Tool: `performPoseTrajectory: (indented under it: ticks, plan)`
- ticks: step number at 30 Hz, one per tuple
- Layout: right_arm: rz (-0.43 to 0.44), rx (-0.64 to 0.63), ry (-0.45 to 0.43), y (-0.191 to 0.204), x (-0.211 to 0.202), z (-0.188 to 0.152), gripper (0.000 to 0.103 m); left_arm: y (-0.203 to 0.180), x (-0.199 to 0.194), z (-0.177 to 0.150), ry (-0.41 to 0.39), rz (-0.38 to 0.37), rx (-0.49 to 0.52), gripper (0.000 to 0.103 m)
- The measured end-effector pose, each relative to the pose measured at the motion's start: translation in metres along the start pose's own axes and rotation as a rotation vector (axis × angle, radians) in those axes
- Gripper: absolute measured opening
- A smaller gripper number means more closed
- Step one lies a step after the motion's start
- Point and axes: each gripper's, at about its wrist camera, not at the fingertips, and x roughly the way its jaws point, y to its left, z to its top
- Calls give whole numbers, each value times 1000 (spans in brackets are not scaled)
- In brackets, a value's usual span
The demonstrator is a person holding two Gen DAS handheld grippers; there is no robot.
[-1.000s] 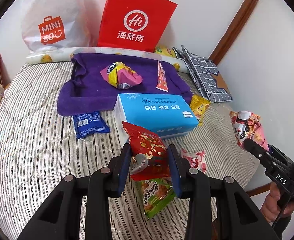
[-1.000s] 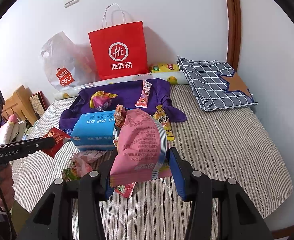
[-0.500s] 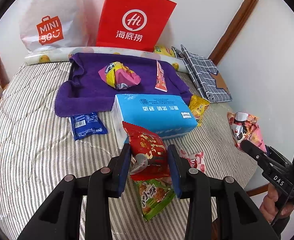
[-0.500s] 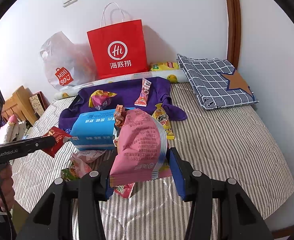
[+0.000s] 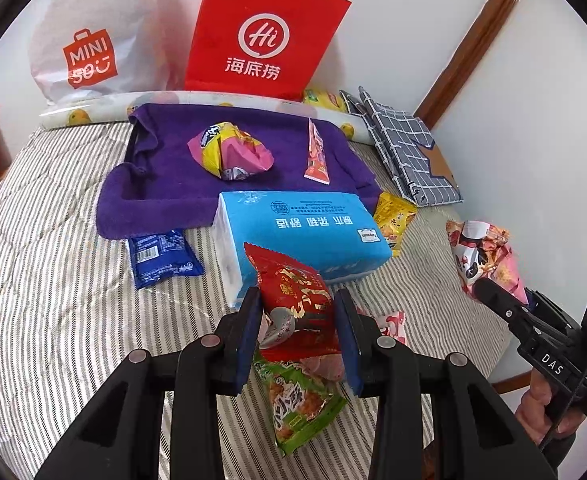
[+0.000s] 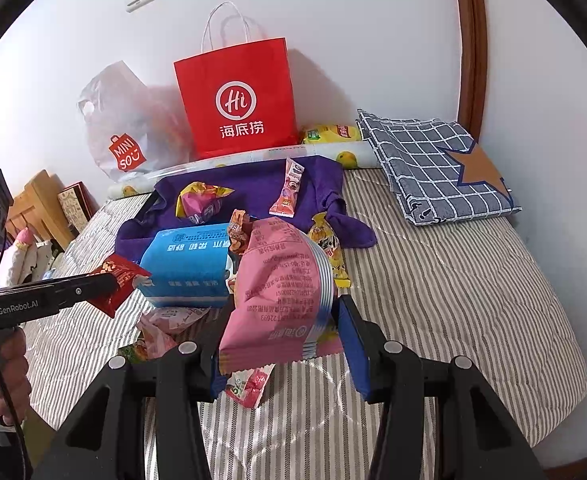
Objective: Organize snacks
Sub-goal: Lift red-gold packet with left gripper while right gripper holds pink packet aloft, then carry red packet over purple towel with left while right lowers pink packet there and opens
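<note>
Together we hold two grippers over a striped bed (image 5: 45, 280). Our left gripper (image 5: 298, 332) is clamped on one red foil snack packet (image 5: 293, 300); our right gripper (image 6: 281, 344) pinches one pink snack bag (image 6: 281, 280). At twelve o'clock lies one blue tissue pack (image 5: 305, 228).

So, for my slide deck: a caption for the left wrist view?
Left claw grips a red snack packet above a striped bed strewn with snacks.
</note>
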Motion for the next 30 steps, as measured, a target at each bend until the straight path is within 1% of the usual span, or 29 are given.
performPoseTrajectory:
  ticks: [15,24,30]
  plan:
    - [-6,-24,0,3,25,23,46,7,22,23,1,-14,-13,37]
    - [-5,-37,-26,7,48,50,46,14,30,52,-31,-17,-9,37]
    - [-7,-35,-37,7,68,66,46,19,35,72,-60,5,1,37]
